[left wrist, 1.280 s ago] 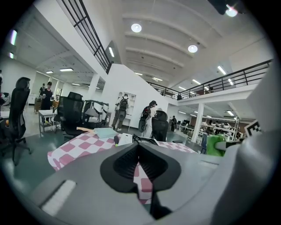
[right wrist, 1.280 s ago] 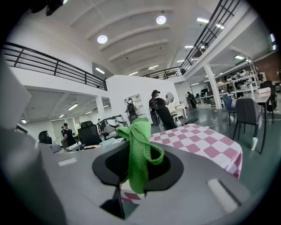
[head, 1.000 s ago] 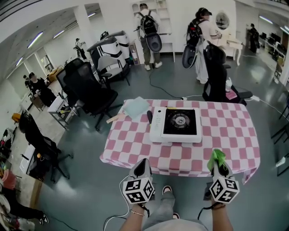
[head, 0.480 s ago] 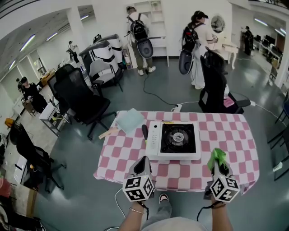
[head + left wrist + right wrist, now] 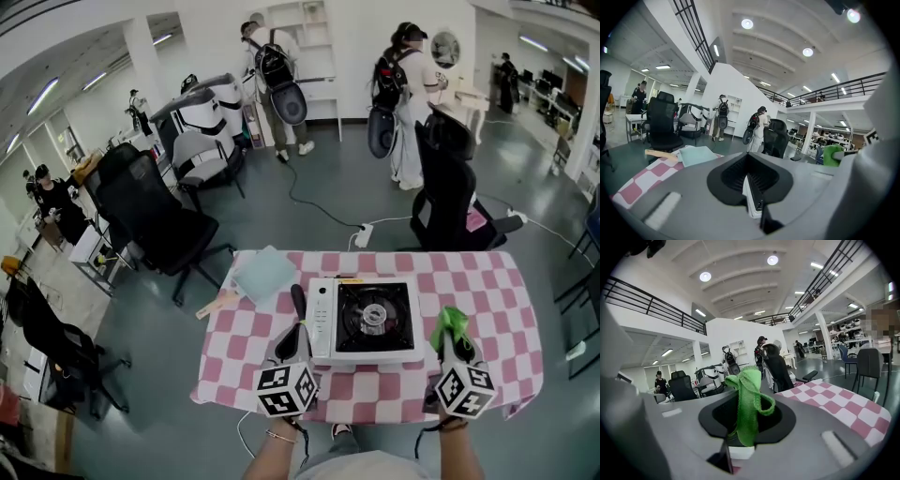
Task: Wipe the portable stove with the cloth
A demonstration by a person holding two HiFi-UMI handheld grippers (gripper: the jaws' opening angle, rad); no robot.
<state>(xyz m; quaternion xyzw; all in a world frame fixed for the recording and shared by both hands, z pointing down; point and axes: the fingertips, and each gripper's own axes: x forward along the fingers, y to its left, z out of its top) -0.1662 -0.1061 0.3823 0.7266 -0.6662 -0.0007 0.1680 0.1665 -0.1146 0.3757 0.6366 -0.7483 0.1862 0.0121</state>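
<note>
Two grippers are held low in front of the person, at the near edge of the checked table (image 5: pixel 492 281). The right gripper (image 5: pixel 456 345) is clamped tight on the green cloth (image 5: pixel 749 394). The left gripper (image 5: pixel 298 331) has its jaws pressed together with nothing in them.

The cloth looks soft, light and floppy. It is pinched at its lower end, and the rest sticks out past the jaws and folds over into a small loop at the tip. Its long way runs along the jaws, pointing away from the person. A floppy tip like that would likely bend flat when pushed down, so a good press is probably needed to rub well.

The portable stove (image 5: pixel 366 319) sits flat on the table, between the two grippers and a little beyond them. The cloth is near its right front corner but not touching it. The stove looks hard and stiff. Its long side runs left to right across the table, with the white knob strip on the person's left and the black burner (image 5: pixel 373 317) next to it. It might slide on the table cover, so the empty gripper could hold its left edge.
</note>
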